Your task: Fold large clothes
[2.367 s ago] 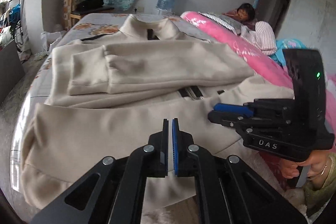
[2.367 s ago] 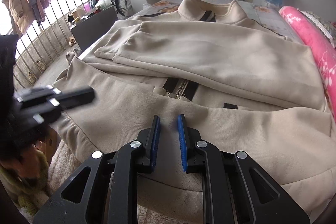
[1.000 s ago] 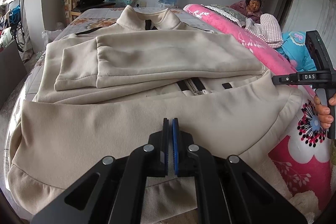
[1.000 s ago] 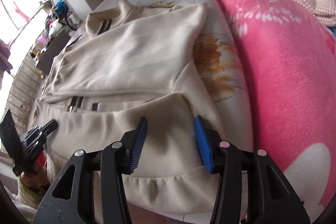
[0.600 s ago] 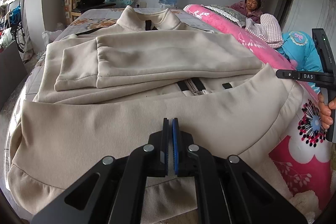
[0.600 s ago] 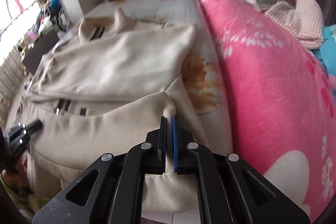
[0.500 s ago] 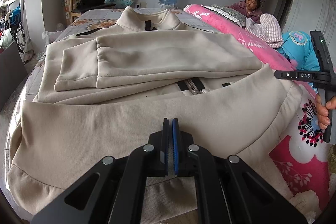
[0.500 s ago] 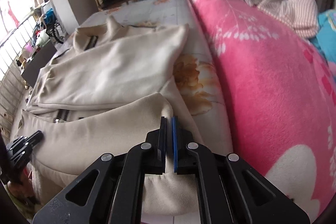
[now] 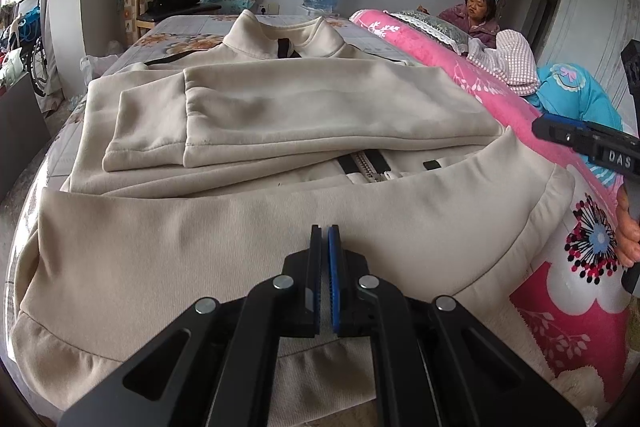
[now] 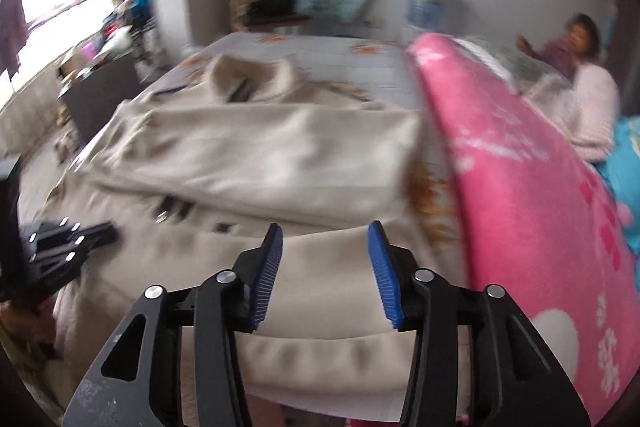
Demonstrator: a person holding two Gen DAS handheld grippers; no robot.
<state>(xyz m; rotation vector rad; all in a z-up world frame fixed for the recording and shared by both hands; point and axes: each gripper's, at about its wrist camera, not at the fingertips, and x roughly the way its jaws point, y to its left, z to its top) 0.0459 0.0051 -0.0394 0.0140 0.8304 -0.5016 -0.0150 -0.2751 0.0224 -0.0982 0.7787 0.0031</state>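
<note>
Centrally, the beige jacket [image 9: 280,115] lies on the bed [image 9: 180,31], sleeves crossed over its chest, hem doubled toward the collar; left gripper [image 9: 324,255] pinched shut over the hem, apparently steadying it; right gripper [image 10: 325,267] spread wide, holding nothing.

The left black two-finger gripper with blue pads [image 9: 324,279] has its fingers pressed together, pointing forward and level. The right black two-finger gripper with blue pads [image 10: 326,271] has its fingers spread wide apart, and a bare hand [image 9: 626,231] grips its handle.
</note>
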